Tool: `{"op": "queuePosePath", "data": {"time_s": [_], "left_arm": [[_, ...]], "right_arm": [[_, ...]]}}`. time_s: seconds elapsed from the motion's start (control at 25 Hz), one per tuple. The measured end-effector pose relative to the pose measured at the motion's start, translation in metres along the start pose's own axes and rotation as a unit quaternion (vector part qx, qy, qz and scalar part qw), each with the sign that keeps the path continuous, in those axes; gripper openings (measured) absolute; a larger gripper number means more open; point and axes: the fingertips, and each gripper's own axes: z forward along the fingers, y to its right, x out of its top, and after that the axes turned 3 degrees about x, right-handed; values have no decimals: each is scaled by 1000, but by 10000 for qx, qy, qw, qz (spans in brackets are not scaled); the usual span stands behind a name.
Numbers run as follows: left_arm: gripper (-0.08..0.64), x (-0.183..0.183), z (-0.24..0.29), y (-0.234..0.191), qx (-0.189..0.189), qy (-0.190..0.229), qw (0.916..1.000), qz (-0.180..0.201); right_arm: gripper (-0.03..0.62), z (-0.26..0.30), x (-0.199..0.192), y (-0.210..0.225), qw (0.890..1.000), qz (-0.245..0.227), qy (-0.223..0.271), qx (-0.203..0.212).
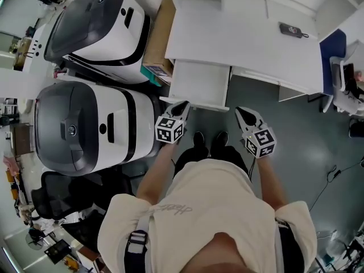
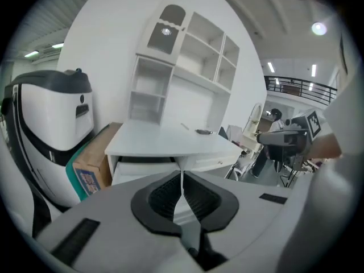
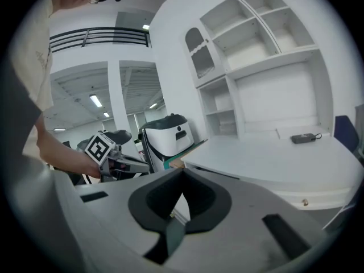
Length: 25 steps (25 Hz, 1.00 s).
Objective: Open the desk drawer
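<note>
White painted board makes up the drawer (image 1: 196,84), which is seen drawn out from the left end of the desk (image 1: 244,38). It is judged stiff and fairly light, with a smooth front that would slip under flat pads. No handle can be made out, so a hold is best taken on the top lip of the front panel, near its middle, to keep it running straight. The left gripper (image 1: 181,107) is held just short of that front, the drawer at its twelve o'clock, its jaws brought together on nothing. The right gripper (image 1: 242,112), at three o'clock of the left, is likewise closed and empty. Both are aimed at the desk and tipped slightly downward.
</note>
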Motion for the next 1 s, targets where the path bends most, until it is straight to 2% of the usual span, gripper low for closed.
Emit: {"op": "queuePosePath", "data": {"time_s": [0.16, 0.52, 0.68, 1.0], "left_arm": [[17, 59, -21, 7, -166, 568, 9982, 132], [5, 168, -71, 29, -417, 1351, 9840, 1084], [5, 197, -91, 33, -496, 1599, 9784, 1214], [5, 231, -112, 36, -428, 1941, 9693, 1446]], "right_arm": [[-3, -3, 30, -14, 9993, -102, 325, -155], [-3, -28, 107, -40, 9932, -564, 931, -403], [-3, -32, 144, -48, 9891, -727, 1199, -449], [-3, -38, 188, -56, 9815, -836, 1612, -615]]}}
